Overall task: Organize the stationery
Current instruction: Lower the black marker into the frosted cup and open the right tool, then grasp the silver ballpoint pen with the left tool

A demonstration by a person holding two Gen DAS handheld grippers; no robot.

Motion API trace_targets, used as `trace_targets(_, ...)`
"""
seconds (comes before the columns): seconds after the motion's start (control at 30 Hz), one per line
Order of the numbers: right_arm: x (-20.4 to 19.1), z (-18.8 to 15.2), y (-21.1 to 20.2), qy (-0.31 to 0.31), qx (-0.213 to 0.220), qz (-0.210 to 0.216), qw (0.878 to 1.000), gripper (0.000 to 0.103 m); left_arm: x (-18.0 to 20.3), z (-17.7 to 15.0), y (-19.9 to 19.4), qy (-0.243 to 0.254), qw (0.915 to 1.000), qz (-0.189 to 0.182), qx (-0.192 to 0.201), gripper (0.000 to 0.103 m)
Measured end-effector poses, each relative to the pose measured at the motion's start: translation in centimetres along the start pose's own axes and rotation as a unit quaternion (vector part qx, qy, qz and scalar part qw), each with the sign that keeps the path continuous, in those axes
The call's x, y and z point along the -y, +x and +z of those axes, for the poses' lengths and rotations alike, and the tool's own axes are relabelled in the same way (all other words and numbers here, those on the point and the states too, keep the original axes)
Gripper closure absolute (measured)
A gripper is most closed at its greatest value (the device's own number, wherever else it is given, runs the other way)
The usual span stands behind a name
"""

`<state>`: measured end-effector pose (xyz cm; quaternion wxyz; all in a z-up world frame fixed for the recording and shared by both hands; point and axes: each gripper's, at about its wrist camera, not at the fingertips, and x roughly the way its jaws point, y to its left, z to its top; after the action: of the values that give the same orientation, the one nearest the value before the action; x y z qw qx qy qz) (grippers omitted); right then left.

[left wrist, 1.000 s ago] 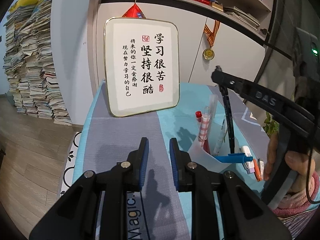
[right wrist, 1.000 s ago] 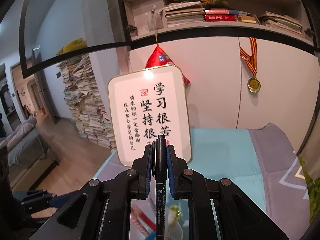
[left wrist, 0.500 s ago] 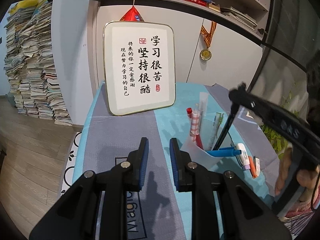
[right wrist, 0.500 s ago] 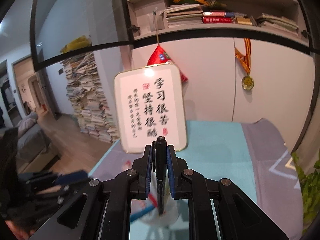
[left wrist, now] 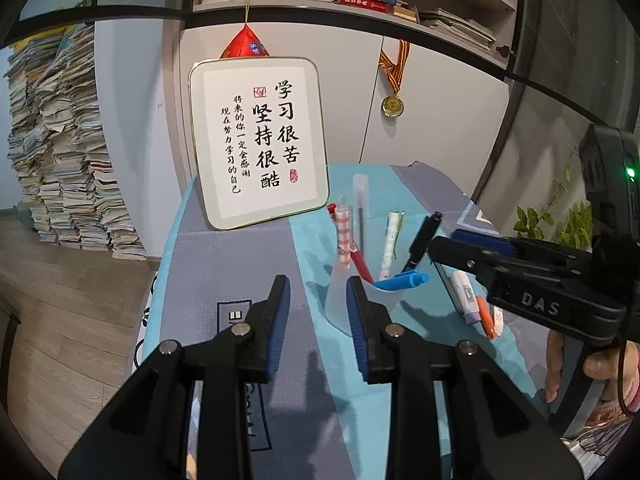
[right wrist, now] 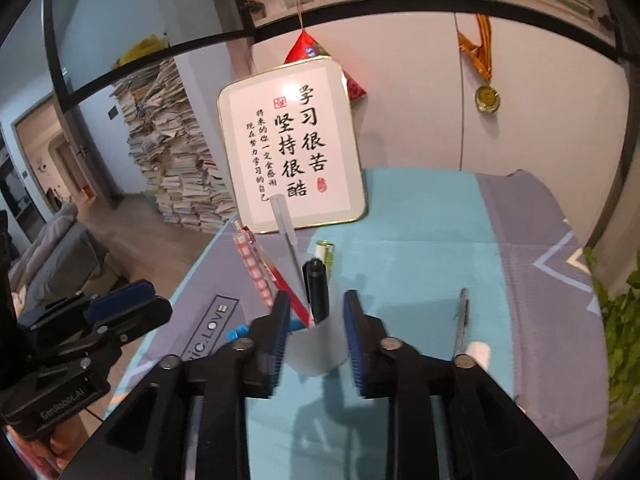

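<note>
A translucent white pen cup (right wrist: 320, 350) stands on the teal and grey cloth, straight ahead of my right gripper (right wrist: 316, 298). A black marker (right wrist: 316, 286) stands loose in it, among a red checked pen (right wrist: 252, 264), a clear pen (right wrist: 282, 220) and others. The right jaws are opening and the pads do not touch the marker. In the left wrist view the cup (left wrist: 340, 304) sits just behind my left gripper (left wrist: 316, 292), whose jaws are opening with nothing between them. The marker (left wrist: 422, 236) leans beside my right gripper (left wrist: 442, 240).
A framed calligraphy sign (left wrist: 260, 140) leans against the wall at the table's back. Loose on the cloth right of the cup lie a grey pen (right wrist: 462, 316), a white corrector (left wrist: 464, 296) and an orange pen (left wrist: 486, 316). A plant (right wrist: 616, 320) stands off the right edge.
My right gripper came down over the cup with the black marker and let go of it; its jaws have spread. The left jaws have widened too.
</note>
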<state>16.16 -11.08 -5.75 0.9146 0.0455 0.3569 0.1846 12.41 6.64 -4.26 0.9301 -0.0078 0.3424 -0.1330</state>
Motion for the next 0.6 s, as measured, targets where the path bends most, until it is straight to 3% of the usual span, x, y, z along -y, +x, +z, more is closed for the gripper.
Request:
trace_targets(0.03,0.1,-0.2,-0.6,-0.003,0.006,-0.007,1.000,0.059,0.3,0.1,-0.3,-0.001,1.0000,0.000,0.003,0.071)
trace_targets(0.1,0.3,-0.4,-1.7,-0.009,0.021,-0.021,1.000,0.054,0.7,0.1,-0.7,-0.006,0.9999,-0.001,0.011,0.065)
trace_targets(0.23,1.7,-0.8,-3.6,-0.002,0.040,-0.051,0.998,0.053,2.6,0.2,-1.6,0.003,0.9996,-0.018,0.023,0.058)
trace_targets(0.43,4.0,-2.0,-5.5,-0.002,0.050,-0.146,0.988,0.050,6.9,0.2,-2.4,0.047,0.9972,-0.045,0.035,0.037)
trace_targets(0.5,4.8,-2.5,-5.7,0.000,0.041,-0.174,0.984,0.049,8.2,0.1,-2.4,0.061,0.9961,-0.052,0.036,0.036)
trace_targets(0.6,6.1,-3.3,-6.3,0.013,0.031,-0.180,0.983,0.049,10.0,-0.2,-1.5,0.080,0.9943,-0.067,0.024,0.036)
